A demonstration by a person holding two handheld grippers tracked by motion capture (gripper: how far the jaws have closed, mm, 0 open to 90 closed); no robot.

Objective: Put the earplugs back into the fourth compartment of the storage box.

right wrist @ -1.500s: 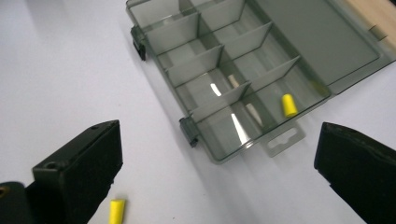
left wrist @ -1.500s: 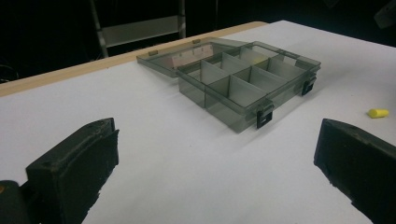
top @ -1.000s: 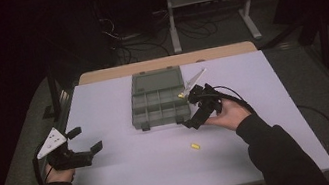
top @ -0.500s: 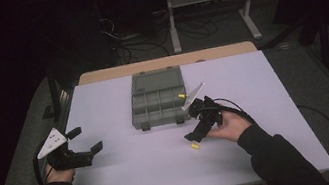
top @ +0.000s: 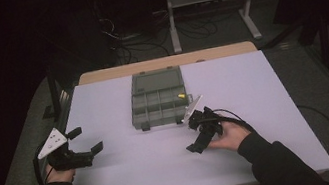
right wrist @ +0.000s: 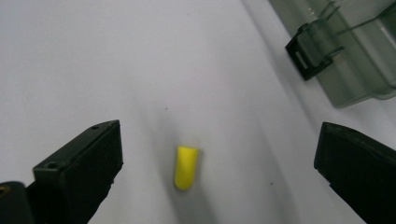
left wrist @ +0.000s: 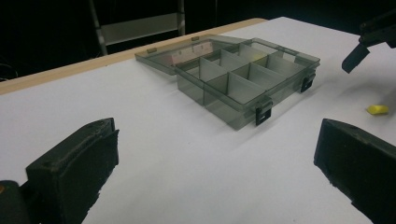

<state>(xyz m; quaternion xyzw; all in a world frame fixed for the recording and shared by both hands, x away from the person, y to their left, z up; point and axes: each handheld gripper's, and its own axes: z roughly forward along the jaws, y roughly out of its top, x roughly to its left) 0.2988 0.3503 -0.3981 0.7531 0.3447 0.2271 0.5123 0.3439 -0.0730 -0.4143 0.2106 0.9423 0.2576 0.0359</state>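
Yellow earplug [right wrist: 187, 167] lies flat on the desk [top: 253, 88], between the wide-open jaws of the right gripper [right wrist: 217, 175], touching neither; long axis runs roughly along the jaw direction, flat end away from the camera, rounded end toward it. In the high view the right gripper [top: 201, 138] hides it. Left gripper [left wrist: 212, 179] also wide open, empty, near the desk's left edge. Compartment box [top: 158, 104] open, just beyond; its contents are hard to make out. White desk, dark room.

Over the last second the right gripper [top: 197, 144] has come away from the organizer box [top: 159, 104] toward the table's near edge. Its spread jaws now hang over the yellow earplug [right wrist: 187, 166].
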